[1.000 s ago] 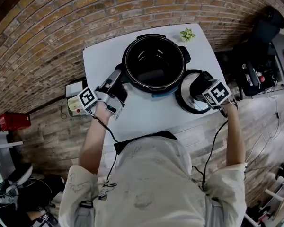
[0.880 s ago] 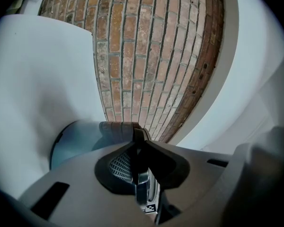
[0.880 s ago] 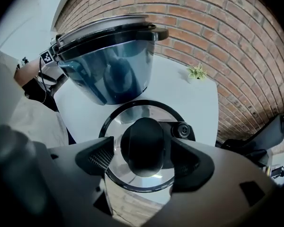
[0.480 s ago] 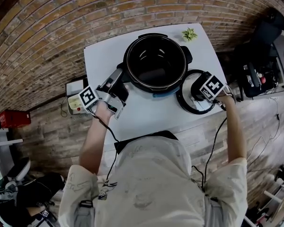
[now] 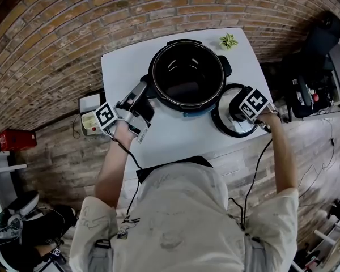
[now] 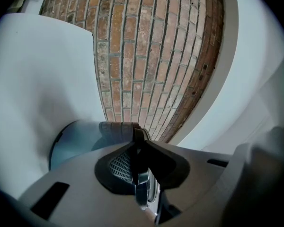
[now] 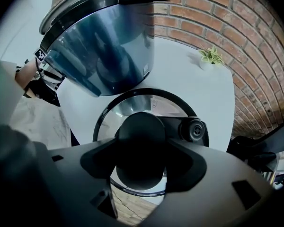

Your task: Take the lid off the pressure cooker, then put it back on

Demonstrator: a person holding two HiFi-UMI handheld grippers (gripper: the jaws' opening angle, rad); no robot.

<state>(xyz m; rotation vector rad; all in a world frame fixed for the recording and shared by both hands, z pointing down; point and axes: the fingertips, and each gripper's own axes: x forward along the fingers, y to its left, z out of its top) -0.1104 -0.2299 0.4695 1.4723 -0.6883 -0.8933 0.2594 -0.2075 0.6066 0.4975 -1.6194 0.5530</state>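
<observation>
Pressure cooker (image 5: pixel 186 75): round, blue-grey body, black rim; we note it upright and open
Cooker place: far middle of the white table (image 5: pixel 175 135)
Lid (image 5: pixel 225 126): round, black rim, shiny metal face, black knob (image 7: pixel 141 145) at its centre
Lid pose: we see it lying flat, knob up
Lid place: on the table, just beside the cooker's right side, by the table's edge

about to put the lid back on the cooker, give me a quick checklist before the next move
1. lid flat on the table, right of the cooker, knob up: ok
2. right gripper: jaws have just been closing, knob between them, pads against it: ok
3. left gripper shut on the cooker's side handle: ok
4. cooker open, rim unobstructed: ok
5. grip firm enough to lift: cannot tell
</observation>
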